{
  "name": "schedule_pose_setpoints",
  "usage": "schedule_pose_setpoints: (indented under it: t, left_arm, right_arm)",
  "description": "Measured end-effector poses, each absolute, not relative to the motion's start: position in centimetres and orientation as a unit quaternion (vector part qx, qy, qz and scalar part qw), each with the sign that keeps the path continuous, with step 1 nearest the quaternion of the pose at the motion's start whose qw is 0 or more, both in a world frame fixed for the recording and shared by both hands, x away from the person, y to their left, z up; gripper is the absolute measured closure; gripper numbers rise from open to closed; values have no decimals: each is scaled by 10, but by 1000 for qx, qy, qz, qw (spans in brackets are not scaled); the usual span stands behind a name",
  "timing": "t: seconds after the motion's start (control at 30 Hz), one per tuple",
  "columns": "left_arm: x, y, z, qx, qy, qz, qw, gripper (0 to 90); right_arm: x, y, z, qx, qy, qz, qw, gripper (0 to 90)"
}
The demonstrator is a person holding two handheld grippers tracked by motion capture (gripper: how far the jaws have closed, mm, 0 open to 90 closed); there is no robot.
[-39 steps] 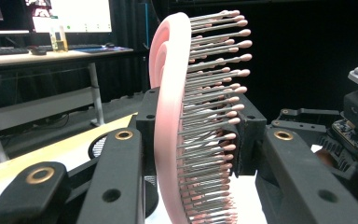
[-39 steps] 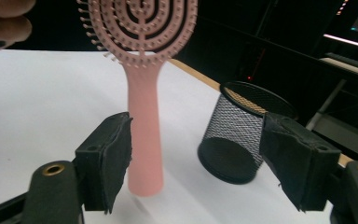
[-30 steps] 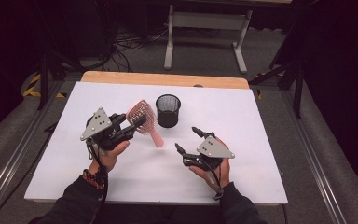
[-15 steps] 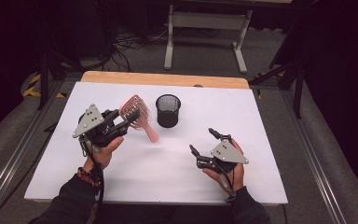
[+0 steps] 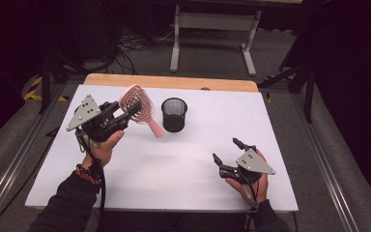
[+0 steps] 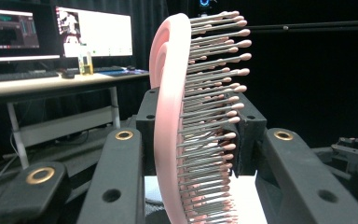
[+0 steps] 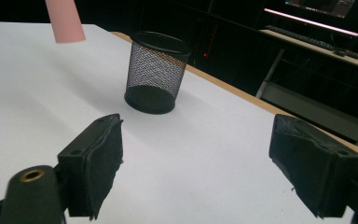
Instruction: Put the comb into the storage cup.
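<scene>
My left gripper (image 5: 127, 114) is shut on the head of a pink hairbrush (image 5: 136, 100) and holds it above the left part of the white table (image 5: 174, 169). The brush's handle slants down to the right, towards a black mesh cup (image 5: 174, 115) standing upright at the table's middle back. In the left gripper view the brush (image 6: 170, 116) stands edge-on between the jaws, bristles to the right. My right gripper (image 5: 225, 150) is open near the front right, its jaws having just opened a little wider with nothing between them. Its view shows the cup (image 7: 156, 72) ahead and the handle tip (image 7: 65, 21).
A wooden strip (image 5: 174, 82) runs along the table's far edge. Metal stand legs (image 5: 212, 21) and cables lie on the floor behind. Rails flank the table on both sides. A desk with lit monitors (image 6: 93, 32) stands beyond.
My left gripper has lifted the hairbrush higher and drifted slightly left. My right gripper has moved right and nearer the front edge, its jaws a touch wider.
</scene>
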State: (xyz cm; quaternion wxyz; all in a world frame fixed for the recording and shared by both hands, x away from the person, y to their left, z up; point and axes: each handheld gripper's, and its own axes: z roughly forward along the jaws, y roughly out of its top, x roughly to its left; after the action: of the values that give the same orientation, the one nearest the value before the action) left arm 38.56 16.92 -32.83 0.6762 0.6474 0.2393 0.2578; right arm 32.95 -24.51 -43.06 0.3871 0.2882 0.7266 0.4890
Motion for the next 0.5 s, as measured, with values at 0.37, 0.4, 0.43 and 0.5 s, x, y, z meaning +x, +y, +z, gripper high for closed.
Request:
schedule_pose_setpoints:
  t: [0.37,0.4,0.43,0.5]
  left_arm:
    - [403,156,-310,654,237,278,662,641]
    - [404,155,-308,655,236,280,661,641]
    - [405,155,-306,656,236,282,659,641]
    - [406,154,-303,657,237,281,658,641]
  right_arm:
    - [326,-252,-435,294,728,479,392,175]
    - [326,-252,-435,294,728,479,392,175]
    - [325,-253,-435,295,728,478,393,175]
    - [325,-254,-436,296,728,479,392,175]
